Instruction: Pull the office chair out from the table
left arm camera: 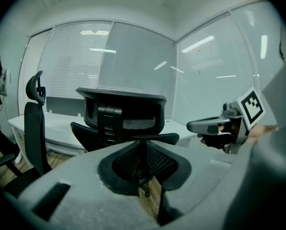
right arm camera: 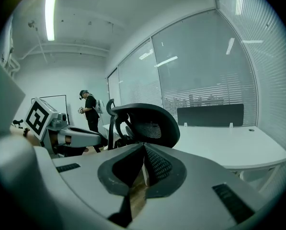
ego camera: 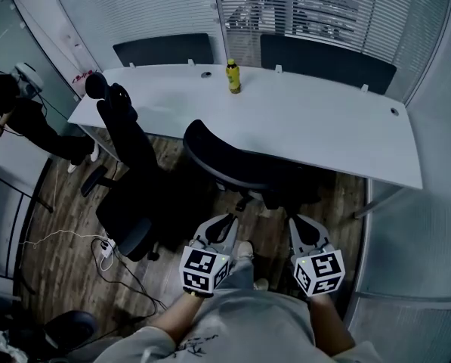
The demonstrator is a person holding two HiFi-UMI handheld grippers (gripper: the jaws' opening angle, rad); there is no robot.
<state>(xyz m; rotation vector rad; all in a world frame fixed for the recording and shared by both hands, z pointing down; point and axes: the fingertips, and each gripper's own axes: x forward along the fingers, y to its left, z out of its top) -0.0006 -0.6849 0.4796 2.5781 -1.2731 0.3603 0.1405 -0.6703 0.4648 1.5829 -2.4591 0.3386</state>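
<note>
A yellow plastic bottle (ego camera: 233,76) stands upright at top centre. A second black high-backed chair with a headrest (ego camera: 127,138) sits left of centre. A person in black clothes (ego camera: 29,119) stands far left. A white cable and plug (ego camera: 106,246) lie on the brown wooden floor (ego camera: 66,203) at lower left.

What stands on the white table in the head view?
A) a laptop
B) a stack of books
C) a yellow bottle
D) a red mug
C: a yellow bottle stands upright near the far edge of the white table. No laptop, books or mug shows on it.
</note>
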